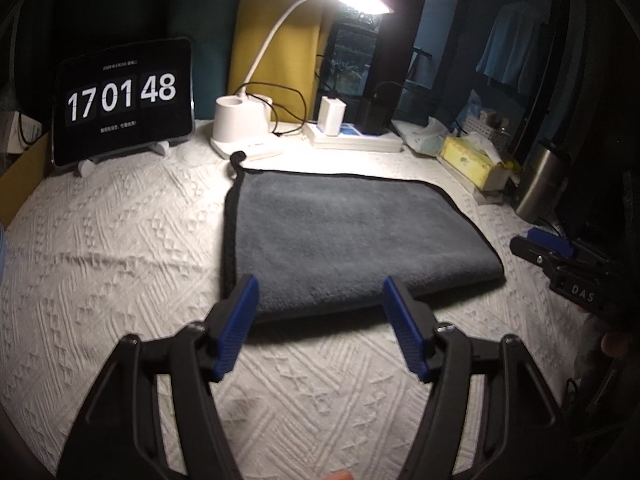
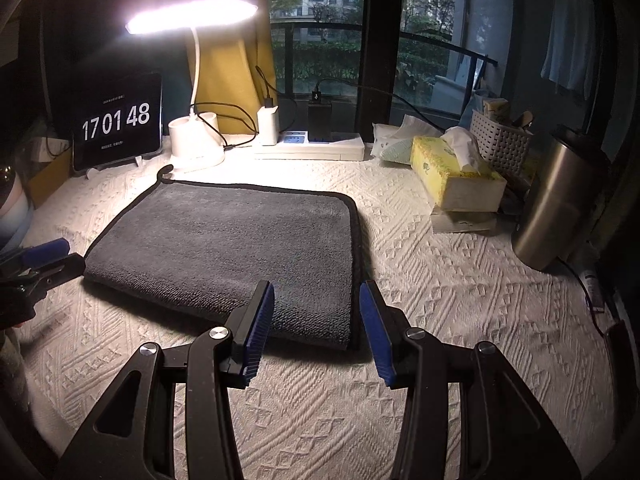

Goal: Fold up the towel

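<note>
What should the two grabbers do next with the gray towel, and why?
Probably ease both down to pinch the towel's near edge. The left gripper and right gripper hang open at its near corners, holding nothing.

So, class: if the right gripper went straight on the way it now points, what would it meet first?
Most likely the gray towel: the open right gripper points at its near right corner, with only white tablecloth between. Depth is hard to judge.
</note>
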`<state>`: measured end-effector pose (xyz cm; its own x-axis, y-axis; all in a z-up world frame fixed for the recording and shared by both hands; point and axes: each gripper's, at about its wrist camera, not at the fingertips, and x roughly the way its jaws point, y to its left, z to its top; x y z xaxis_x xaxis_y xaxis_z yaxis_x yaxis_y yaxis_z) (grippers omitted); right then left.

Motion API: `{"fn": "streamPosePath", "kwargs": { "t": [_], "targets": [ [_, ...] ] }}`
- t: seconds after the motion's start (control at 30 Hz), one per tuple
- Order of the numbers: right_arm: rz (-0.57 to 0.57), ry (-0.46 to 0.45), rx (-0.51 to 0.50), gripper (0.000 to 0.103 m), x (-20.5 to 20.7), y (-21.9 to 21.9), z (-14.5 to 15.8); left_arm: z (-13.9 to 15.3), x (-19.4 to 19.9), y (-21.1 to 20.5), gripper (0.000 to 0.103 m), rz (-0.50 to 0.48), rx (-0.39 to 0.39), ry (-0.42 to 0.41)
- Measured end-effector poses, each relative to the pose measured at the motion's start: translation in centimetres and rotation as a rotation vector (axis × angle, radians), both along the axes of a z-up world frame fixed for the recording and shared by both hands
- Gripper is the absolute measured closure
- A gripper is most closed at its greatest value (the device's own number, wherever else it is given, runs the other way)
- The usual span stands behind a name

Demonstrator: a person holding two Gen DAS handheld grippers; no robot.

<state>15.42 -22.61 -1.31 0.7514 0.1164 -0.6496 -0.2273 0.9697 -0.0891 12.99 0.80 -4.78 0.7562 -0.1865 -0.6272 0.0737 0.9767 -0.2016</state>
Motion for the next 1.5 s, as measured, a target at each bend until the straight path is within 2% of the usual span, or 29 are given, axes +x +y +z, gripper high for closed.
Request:
{"fn": "streamPosePath", "kwargs": {
  "t": [0.3, 0.53, 0.6, 0.77, 1.07, 1.2, 1.5],
  "targets": [
    [0.005, 0.003, 0.025, 0.056, -1.3, 0.0, 0.1, 0.3, -1.4, -0.7, 0.037, -0.028, 0.009, -0.015],
    [0.01, -0.029, 0.036, 0.056, -3.0, -0.2, 1.2, 1.2, -3.1, -1.0, 0.037, -0.018, 0.032, -0.084],
    [0.018, -0.04, 0.029, 0.056, -3.5, -0.1, 1.3, 1.3, -3.5, -1.2, 0.037, -0.048, 0.015, -0.099],
    [0.052, -0.054, 0.032, 0.056, -4.7, 0.3, 1.3, 1.7, -4.5, -1.6, 0.026, -0.076, -0.017, -0.12],
    [0.063, -0.1, 0.035, 0.056, -7.0, 0.3, 1.7, 2.5, -7.7, -1.9, 0.023, -0.039, -0.003, -0.222],
    [0.077, -0.117, 0.039, 0.056, -8.0, 0.4, 1.7, 2.8, -8.8, -2.2, 0.023, -0.038, 0.038, -0.262],
    [0.079, -0.149, 0.06, 0.056, -10.0, 0.3, 2.1, 3.2, -10.4, -2.2, 0.023, -0.034, 0.028, -0.29]
  ]
}}
